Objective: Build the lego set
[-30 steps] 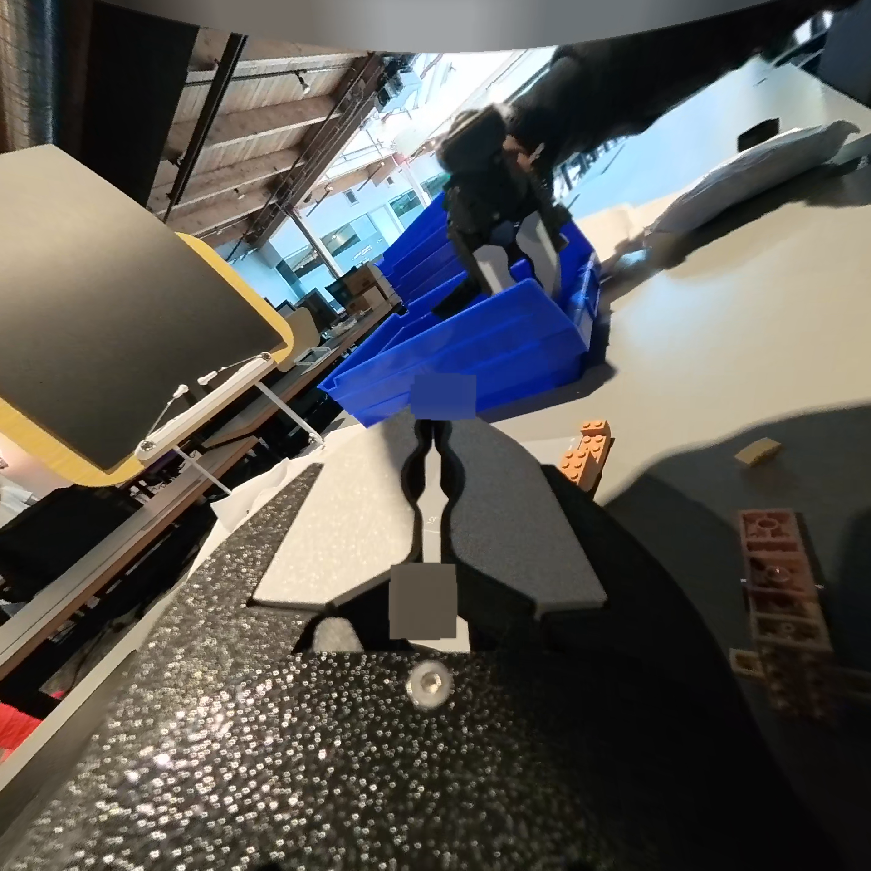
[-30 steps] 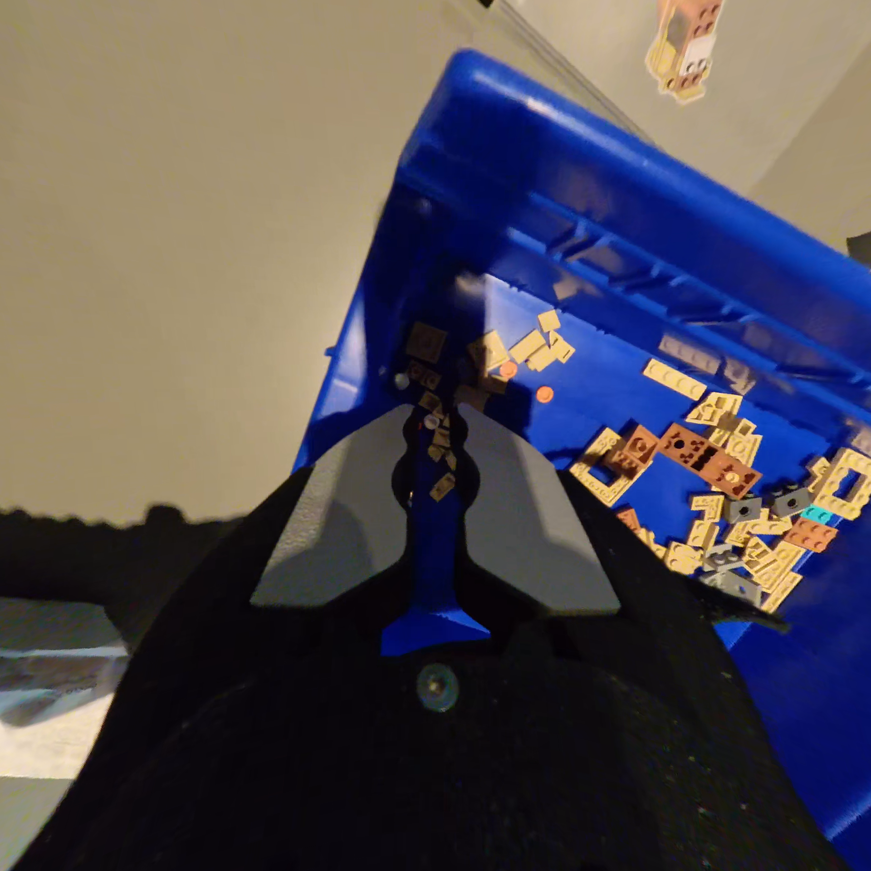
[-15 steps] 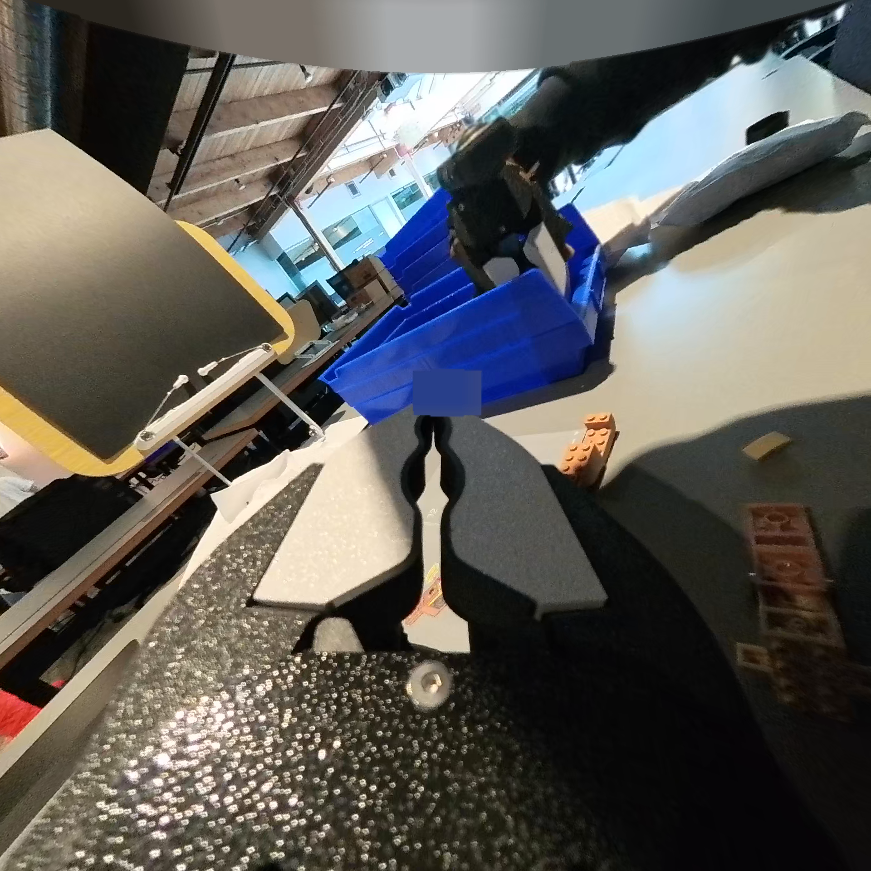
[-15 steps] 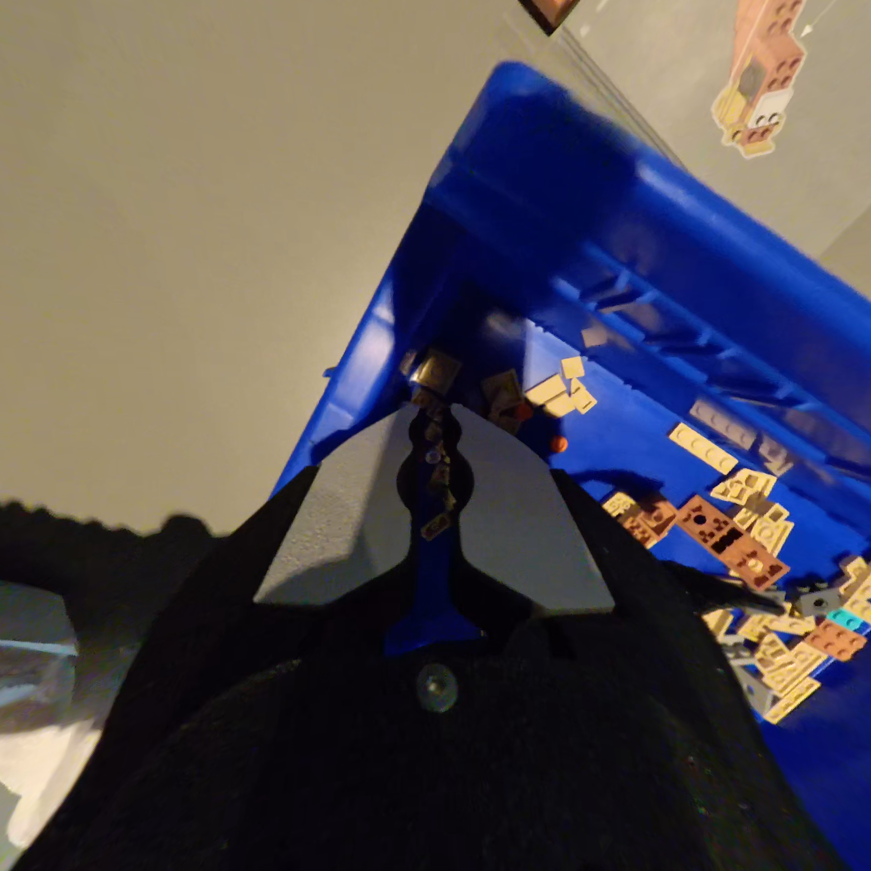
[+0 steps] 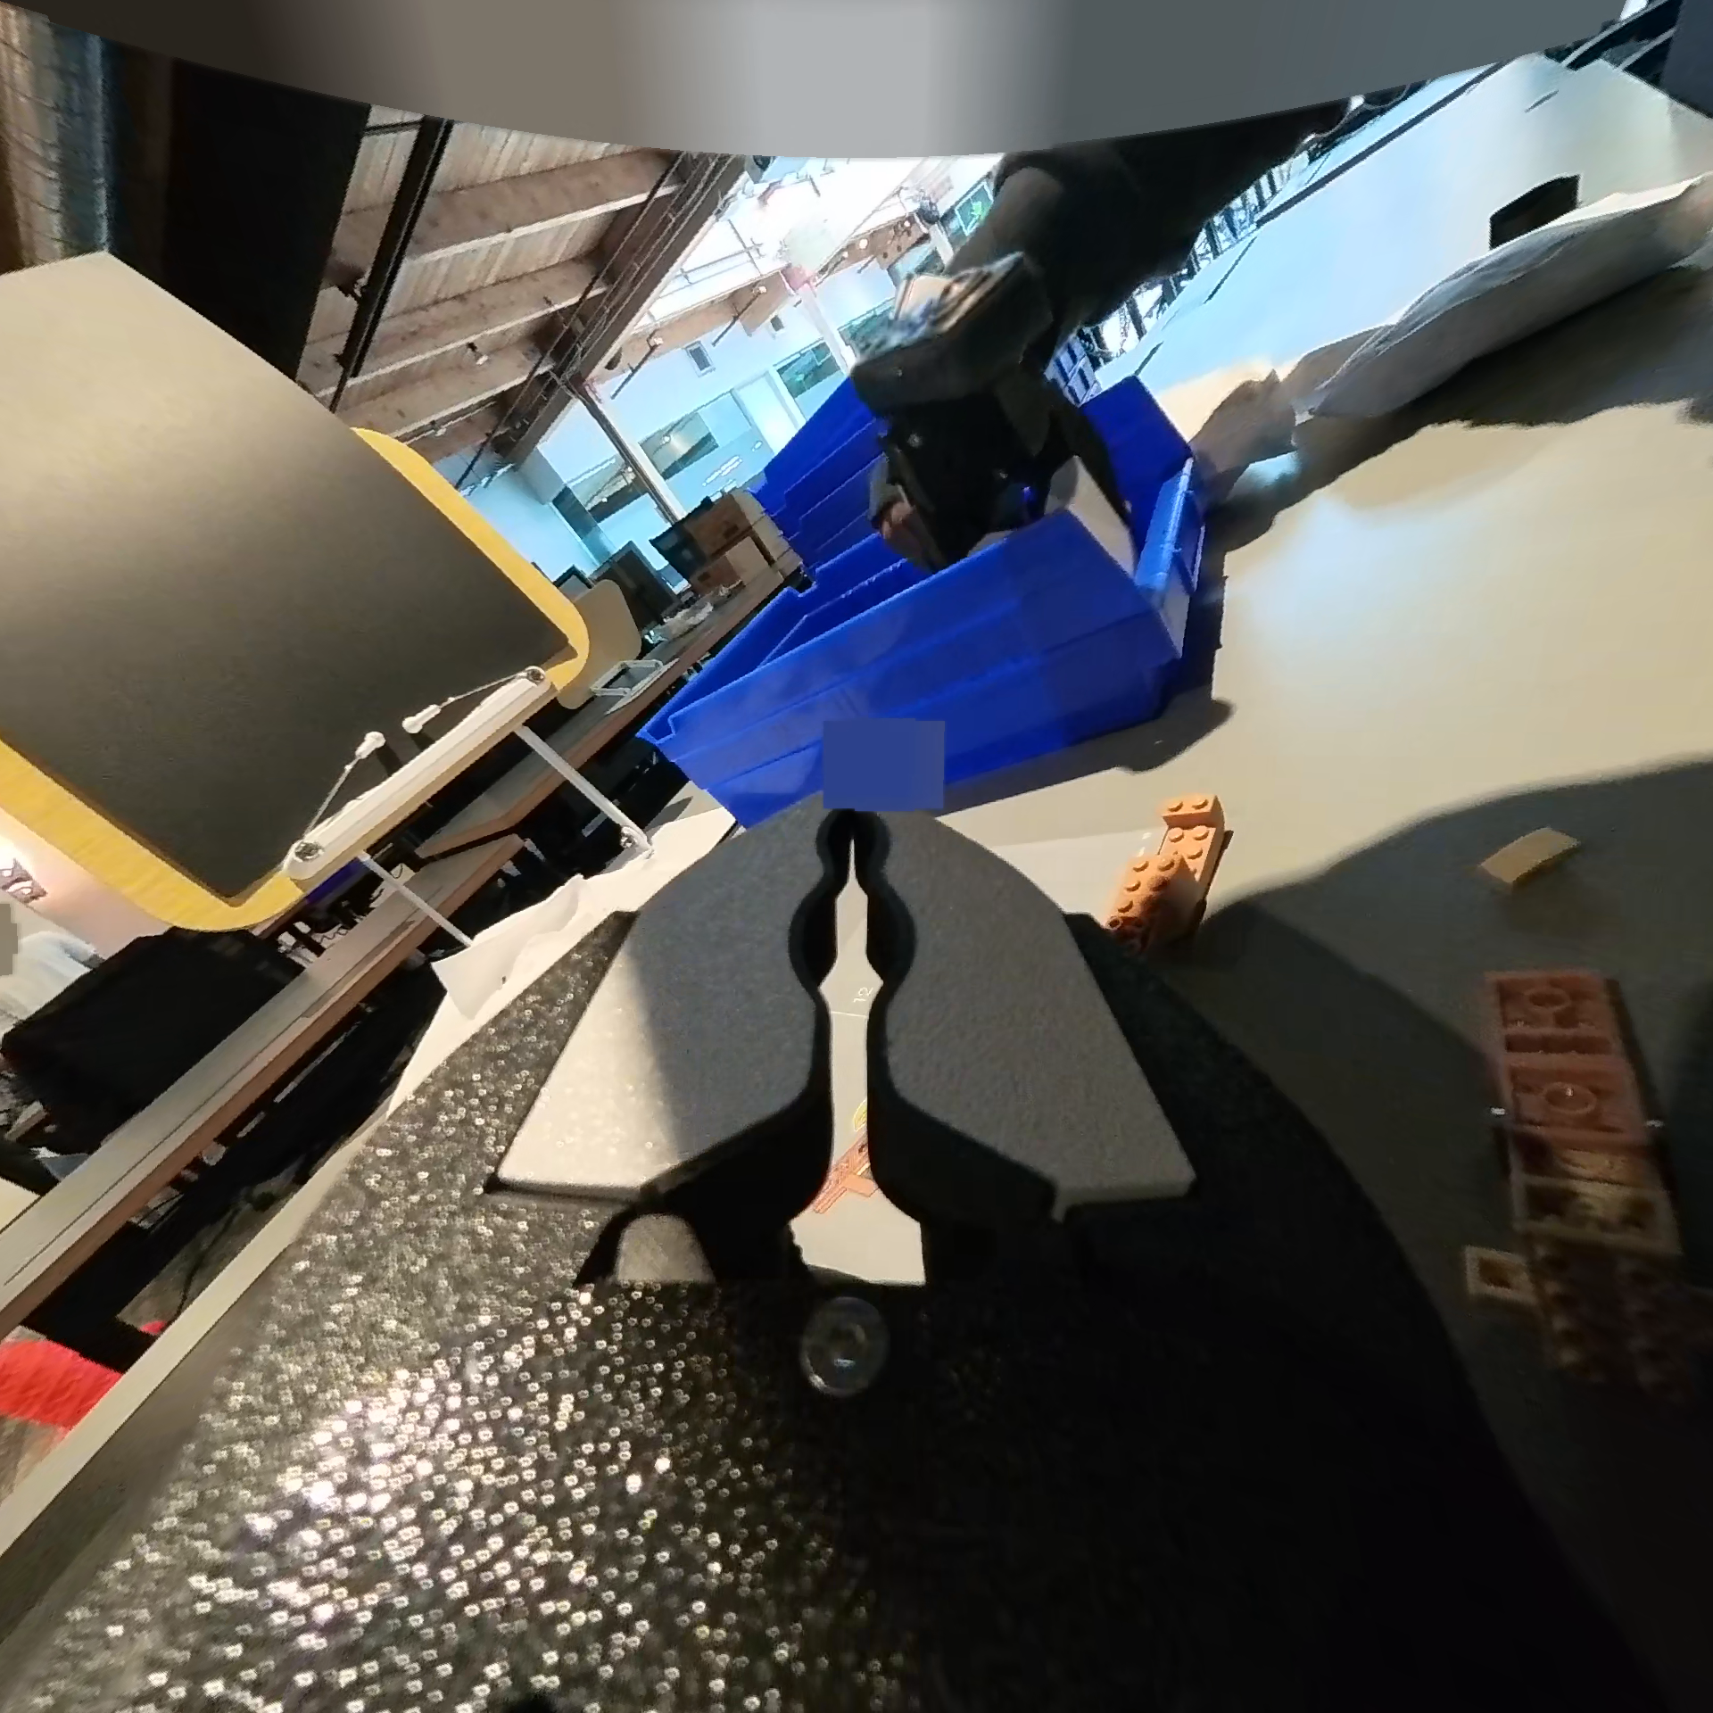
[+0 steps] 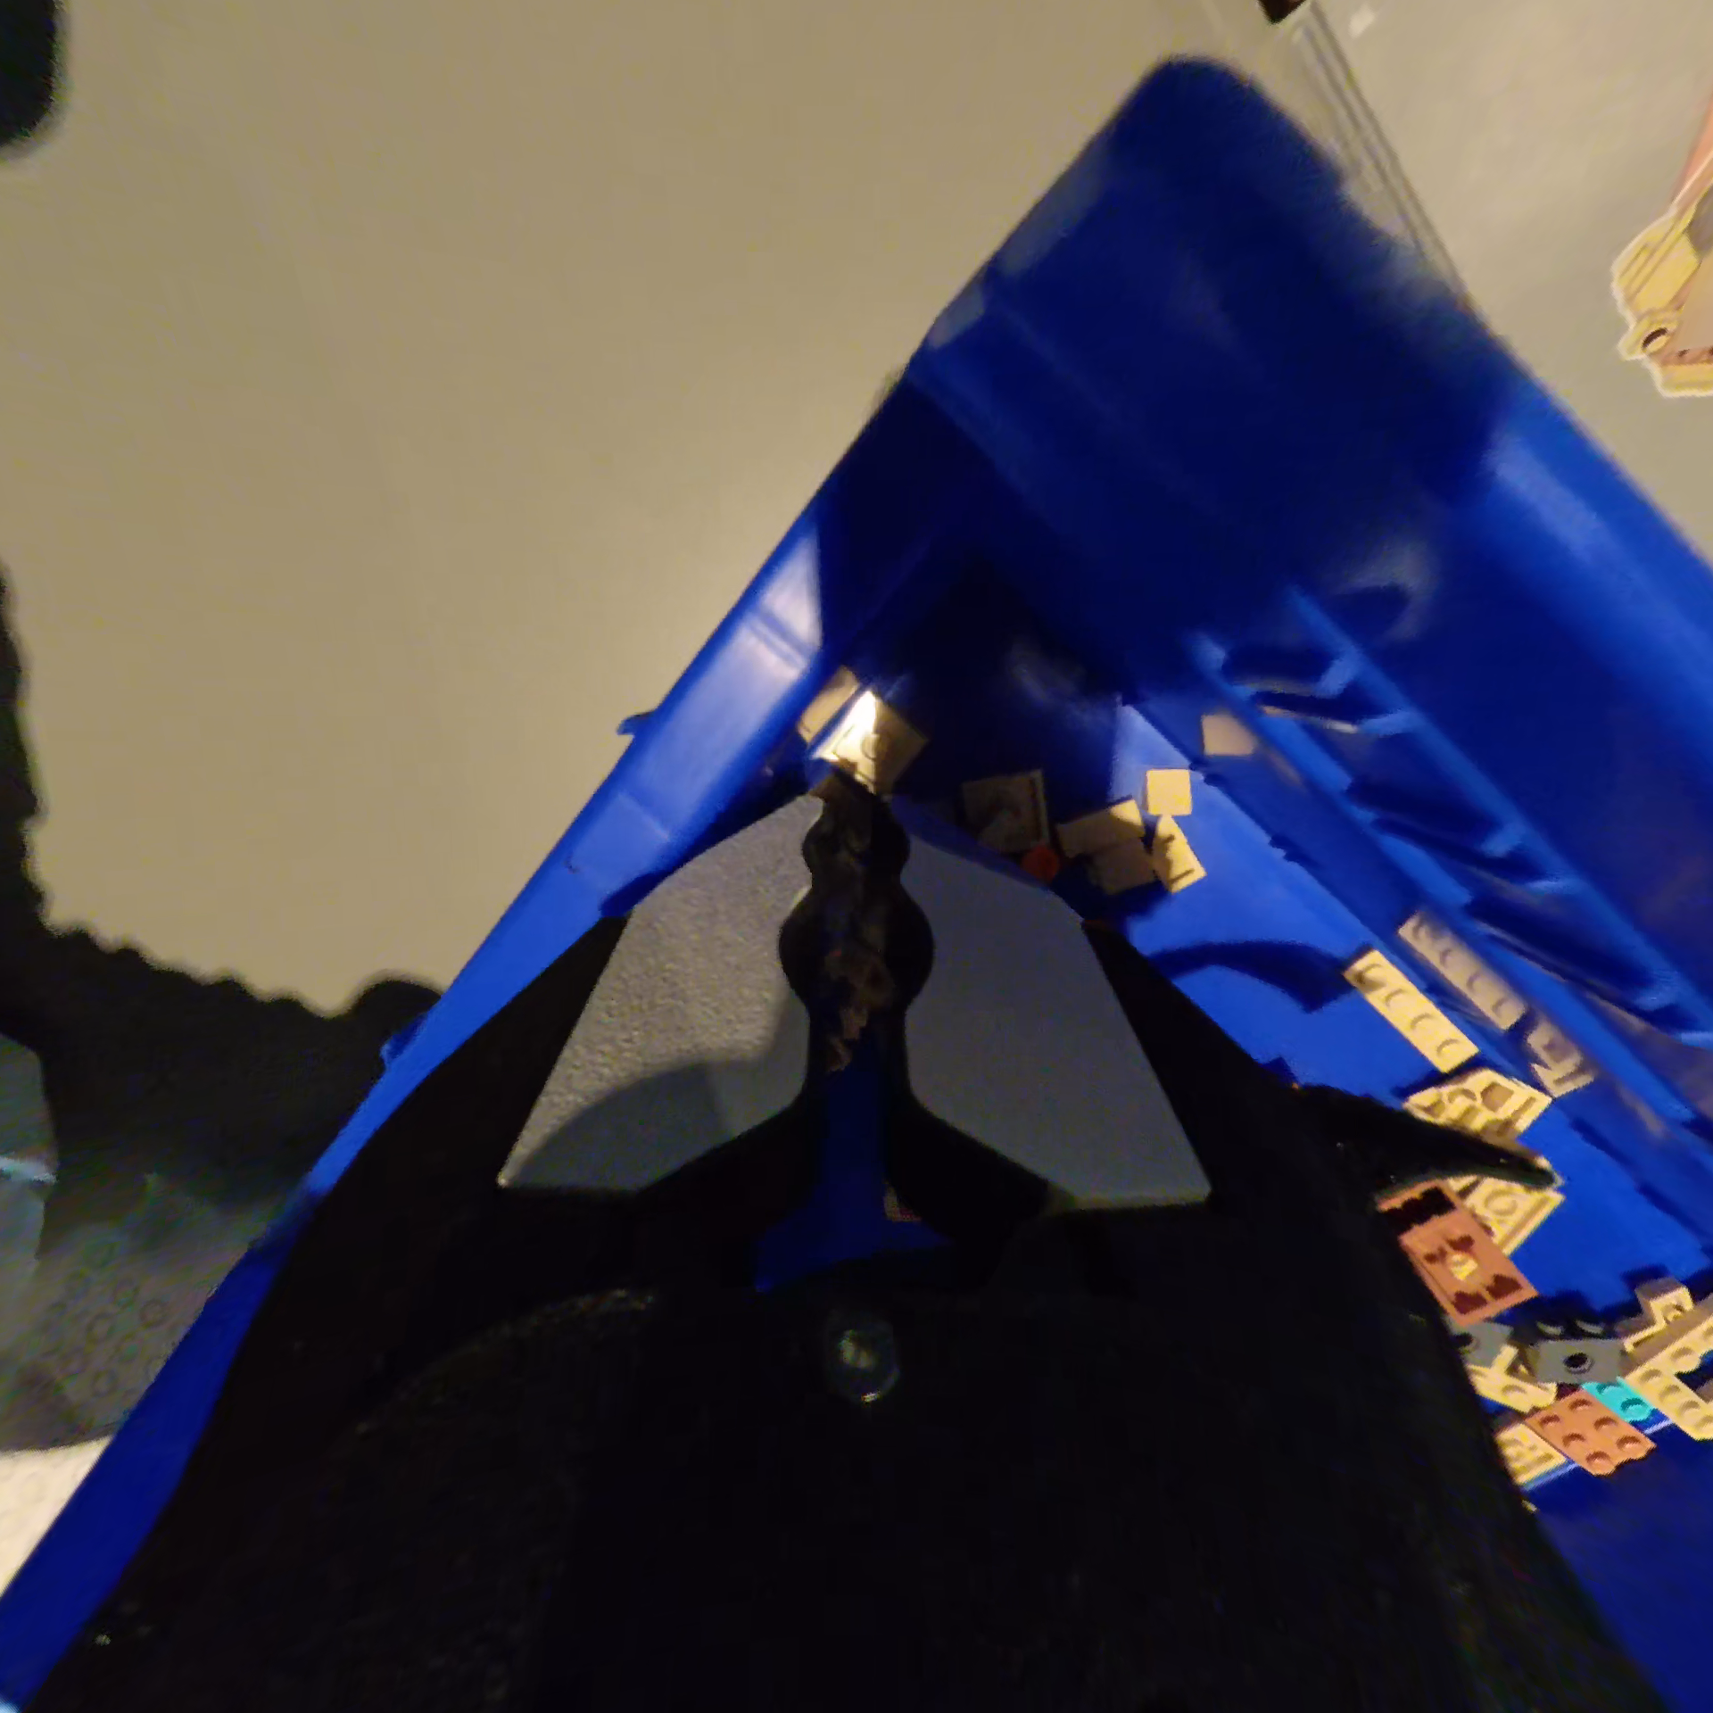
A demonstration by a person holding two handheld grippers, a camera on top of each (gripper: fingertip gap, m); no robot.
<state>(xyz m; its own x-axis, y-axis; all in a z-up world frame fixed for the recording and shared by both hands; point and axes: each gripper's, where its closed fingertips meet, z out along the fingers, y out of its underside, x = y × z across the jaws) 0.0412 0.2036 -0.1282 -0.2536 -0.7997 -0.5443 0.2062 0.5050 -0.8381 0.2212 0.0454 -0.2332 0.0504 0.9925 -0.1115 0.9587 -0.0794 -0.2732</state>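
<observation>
The right gripper (image 6: 848,816) was thrust deep into the far corner of the blue plastic parts bin (image 6: 1298,482), its jaws drawn almost together with only a thin gap, tips down among small tan flat plates (image 6: 1126,848) heaped against the wall. Whether a piece sat between the tips I could not tell — that corner was dark and blurred.

The left gripper (image 5: 848,825) hung above the grey tabletop (image 5: 1390,649), fingers nearly touching and holding nothing, beside an orange studded brick assembly (image 5: 1173,867). A reddish-brown long plate assembly (image 5: 1567,1112) lay farther right in shadow.

Such plates are likely light, rigid and slick, so they would probably skate away from a glancing touch. The long edges looked the safest hold; a pinch across the flat faces seems hardly possible while a plate lies flat — the bin wall could serve as a backstop.
</observation>
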